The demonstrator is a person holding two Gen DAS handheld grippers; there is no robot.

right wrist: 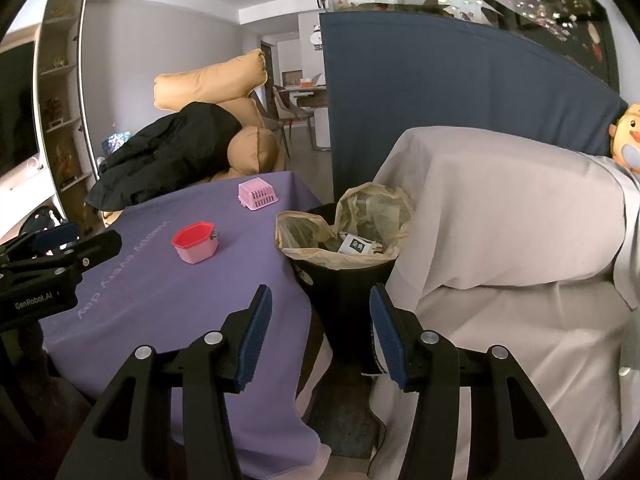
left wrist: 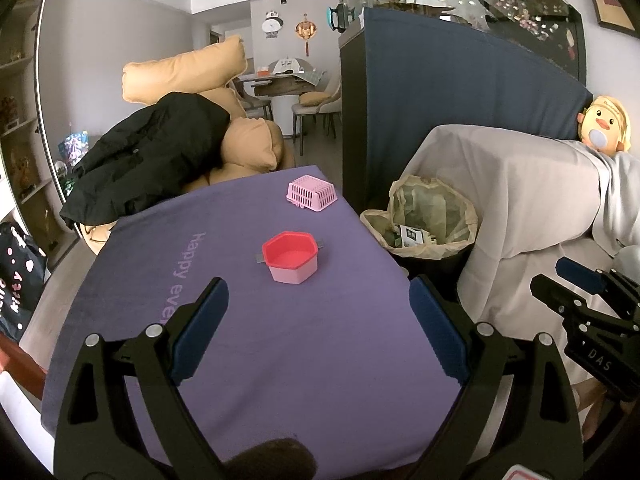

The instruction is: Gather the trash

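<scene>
A black trash bin [left wrist: 434,222] [right wrist: 348,276] lined with a beige bag stands between the purple-clothed table [left wrist: 280,340] [right wrist: 168,300] and the covered sofa; paper scraps lie inside it. On the table sit a red-rimmed pink hexagonal cup [left wrist: 292,258] [right wrist: 195,243] and an overturned pink slotted basket [left wrist: 311,193] [right wrist: 258,195]. My left gripper [left wrist: 318,300] hovers open over the table's near half, nothing between its blue pads. My right gripper [right wrist: 320,300] is open too, empty, aimed at the bin's near side from above the table corner.
A sofa under a pale sheet [right wrist: 500,240] fills the right. A dark blue screen [left wrist: 460,100] stands behind the bin. A tan beanbag with a black jacket [left wrist: 152,156] lies beyond the table. A yellow duck plush [left wrist: 606,126] rests on the sofa back.
</scene>
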